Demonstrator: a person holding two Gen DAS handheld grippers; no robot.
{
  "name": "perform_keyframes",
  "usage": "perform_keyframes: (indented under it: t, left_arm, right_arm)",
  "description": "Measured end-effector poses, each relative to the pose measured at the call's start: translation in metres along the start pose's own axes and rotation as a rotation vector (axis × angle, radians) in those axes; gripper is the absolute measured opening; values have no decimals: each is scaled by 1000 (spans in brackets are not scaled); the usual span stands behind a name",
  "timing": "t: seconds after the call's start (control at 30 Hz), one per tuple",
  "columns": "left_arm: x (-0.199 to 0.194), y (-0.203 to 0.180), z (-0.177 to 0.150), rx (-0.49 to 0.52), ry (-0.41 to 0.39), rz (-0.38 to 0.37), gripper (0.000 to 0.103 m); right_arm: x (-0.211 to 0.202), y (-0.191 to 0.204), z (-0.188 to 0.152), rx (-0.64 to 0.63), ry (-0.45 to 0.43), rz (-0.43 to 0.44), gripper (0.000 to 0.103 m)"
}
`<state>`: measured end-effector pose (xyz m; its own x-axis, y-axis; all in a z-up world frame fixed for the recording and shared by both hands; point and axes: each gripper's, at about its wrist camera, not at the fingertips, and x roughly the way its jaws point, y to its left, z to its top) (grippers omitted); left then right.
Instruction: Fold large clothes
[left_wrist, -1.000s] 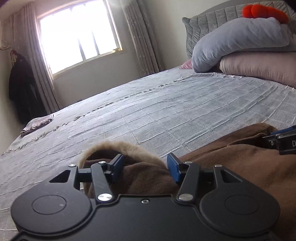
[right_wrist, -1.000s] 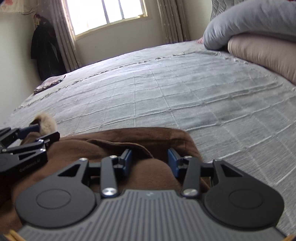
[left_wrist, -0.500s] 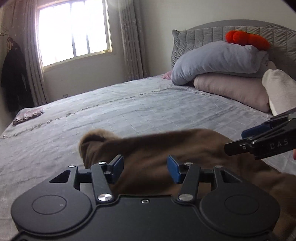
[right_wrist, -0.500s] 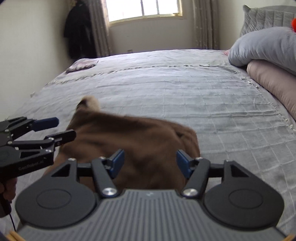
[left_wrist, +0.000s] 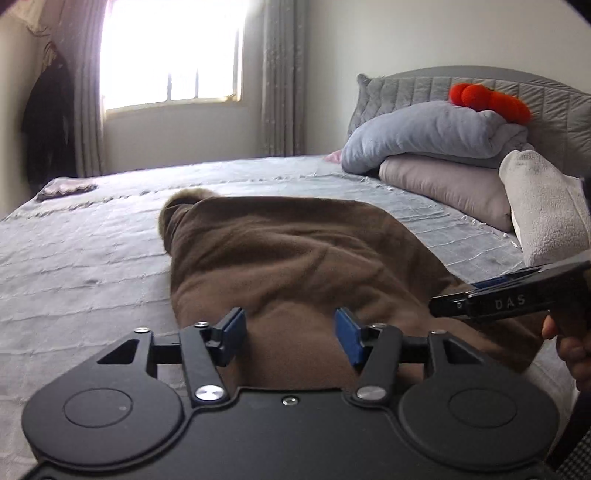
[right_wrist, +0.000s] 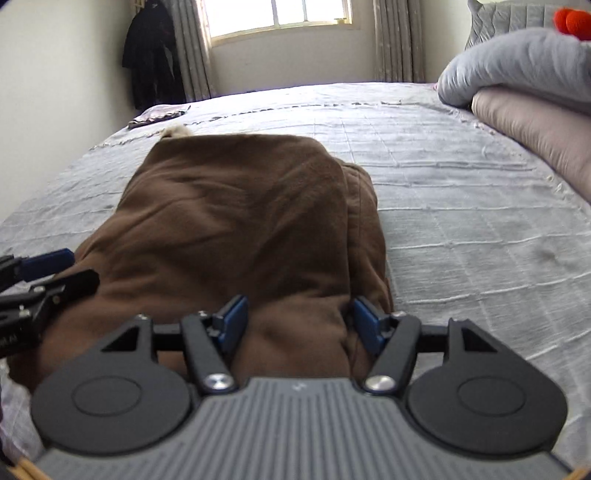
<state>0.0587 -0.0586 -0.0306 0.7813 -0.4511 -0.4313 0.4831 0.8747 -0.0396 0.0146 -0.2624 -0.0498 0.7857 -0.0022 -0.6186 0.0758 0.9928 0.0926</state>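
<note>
A brown fleece garment (left_wrist: 288, 266) with a pale furry trim (left_wrist: 192, 194) at its far end lies folded on the grey bedspread (left_wrist: 81, 266). It also shows in the right wrist view (right_wrist: 236, 221). My left gripper (left_wrist: 290, 334) is open and empty over the garment's near edge. My right gripper (right_wrist: 295, 325) is open and empty over the near right part of the garment. The right gripper shows from the side in the left wrist view (left_wrist: 491, 299); the left gripper shows at the left edge of the right wrist view (right_wrist: 44, 280).
A grey pillow (left_wrist: 432, 136) lies on a pink pillow (left_wrist: 443, 184) at the headboard, with a red plush toy (left_wrist: 487, 101) on top and a white fleece (left_wrist: 543, 206) beside them. A small dark cloth (right_wrist: 159, 115) lies at the far corner. Dark clothes (right_wrist: 151, 55) hang by the window.
Both grippers have drawn back and risen from the garment, which has dropped flat on the bed. The right gripper's jaws have opened wider.
</note>
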Motion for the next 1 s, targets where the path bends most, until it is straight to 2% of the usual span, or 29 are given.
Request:
perform_keyframes:
  t: [0.1, 0.17, 0.37, 0.53, 0.73, 1.0]
  left_arm:
    - [-19, -3, 6, -83, 82, 33, 73]
    - [-29, -6, 8, -126, 145, 56, 88]
    - [-54, -16, 4, -137, 231, 190, 103]
    - [-65, -16, -5, -169, 285, 245, 103]
    - [-68, -25, -12, -168, 334, 297, 103]
    - [-66, -33, -14, -199, 364, 271, 103]
  right_arm:
    - [-26, 4, -3, 18, 10, -1, 76]
    - [-41, 6, -7, 33, 8, -14, 83]
    - [-73, 19, -28, 25, 8, -58, 95]
    - [-84, 29, -36, -16, 46, -111, 101]
    - [-82, 35, -43, -33, 111, -172, 102]
    - [-82, 42, -47, -58, 143, -179, 103]
